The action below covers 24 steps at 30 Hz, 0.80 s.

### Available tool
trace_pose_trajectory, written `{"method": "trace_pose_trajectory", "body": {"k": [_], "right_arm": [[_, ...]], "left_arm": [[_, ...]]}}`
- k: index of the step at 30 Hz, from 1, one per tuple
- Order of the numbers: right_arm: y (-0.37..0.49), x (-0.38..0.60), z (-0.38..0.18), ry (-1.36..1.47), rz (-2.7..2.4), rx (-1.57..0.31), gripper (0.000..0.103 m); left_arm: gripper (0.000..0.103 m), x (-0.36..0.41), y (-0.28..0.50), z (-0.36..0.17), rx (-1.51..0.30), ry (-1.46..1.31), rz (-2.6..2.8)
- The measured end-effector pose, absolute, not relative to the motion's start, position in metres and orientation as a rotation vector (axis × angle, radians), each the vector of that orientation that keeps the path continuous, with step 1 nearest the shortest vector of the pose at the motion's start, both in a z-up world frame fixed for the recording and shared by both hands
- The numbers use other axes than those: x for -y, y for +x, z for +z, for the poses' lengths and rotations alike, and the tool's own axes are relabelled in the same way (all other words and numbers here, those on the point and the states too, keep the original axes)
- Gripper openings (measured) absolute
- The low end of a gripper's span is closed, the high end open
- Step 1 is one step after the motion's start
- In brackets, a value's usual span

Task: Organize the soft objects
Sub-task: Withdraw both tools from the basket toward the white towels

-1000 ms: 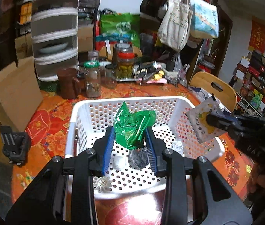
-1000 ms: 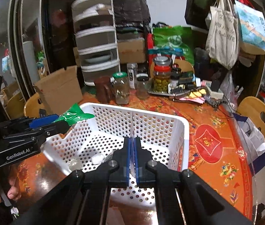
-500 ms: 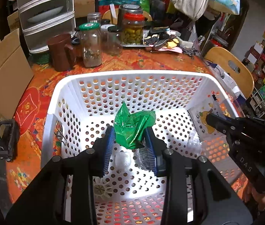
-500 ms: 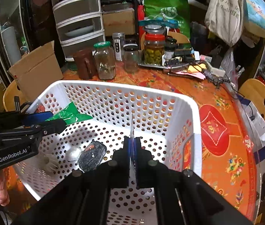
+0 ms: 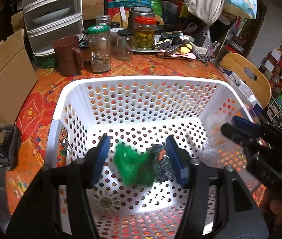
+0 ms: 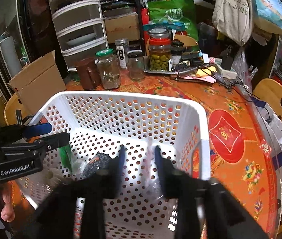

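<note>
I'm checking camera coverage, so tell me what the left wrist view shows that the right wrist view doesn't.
Only the left wrist view shows the white gear-like wheel on the basket floor and the metal spring clip on the basket's left wall. Only the right wrist view shows a clear plastic bag between the open right gripper. Both show the white basket, green bag, dark mesh item and open left gripper.

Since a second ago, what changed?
Both let go: left gripper opened, dropping the crumpled green plastic bag into the white perforated basket; right gripper opened, releasing its clear packet. Basket and jars stayed put.
</note>
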State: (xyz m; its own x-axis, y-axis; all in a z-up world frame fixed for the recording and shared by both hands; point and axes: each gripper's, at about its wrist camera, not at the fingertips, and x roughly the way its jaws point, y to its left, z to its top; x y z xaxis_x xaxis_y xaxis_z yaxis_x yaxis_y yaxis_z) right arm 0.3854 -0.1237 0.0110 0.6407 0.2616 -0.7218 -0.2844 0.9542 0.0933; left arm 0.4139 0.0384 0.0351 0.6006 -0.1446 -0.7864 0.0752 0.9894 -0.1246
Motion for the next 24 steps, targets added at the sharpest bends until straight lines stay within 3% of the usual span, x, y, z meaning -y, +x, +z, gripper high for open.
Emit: {"method": "trace_pose_trajectory", "body": {"k": [1, 3, 8, 10, 16, 24], "right_arm": [[0.383, 0.124, 0.013, -0.032, 0.31, -0.811, 0.057], [0.379, 0.123, 0.016, -0.032, 0.318, -0.797, 0.071], [0.368, 0.125, 0.026, -0.035, 0.322, -0.772, 0.084], [0.362, 0.127, 0.03, -0.037, 0.321, -0.761, 0.094], [0.337, 0.133, 0.042, -0.006, 0.325, -0.723, 0.103], [0.302, 0.142, 0.051, 0.016, 0.326, -0.689, 0.103]], "left_arm": [[0.068, -0.038, 0.411, 0.037, -0.907, -0.078, -0.128], [0.077, -0.037, 0.407, 0.043, -0.888, -0.07, -0.128], [0.085, -0.04, 0.39, 0.059, -0.838, -0.066, -0.132], [0.089, -0.043, 0.381, 0.066, -0.816, -0.068, -0.133], [0.103, -0.049, 0.346, 0.086, -0.745, -0.064, -0.132], [0.103, -0.039, 0.296, 0.096, -0.705, -0.044, -0.13]]}}
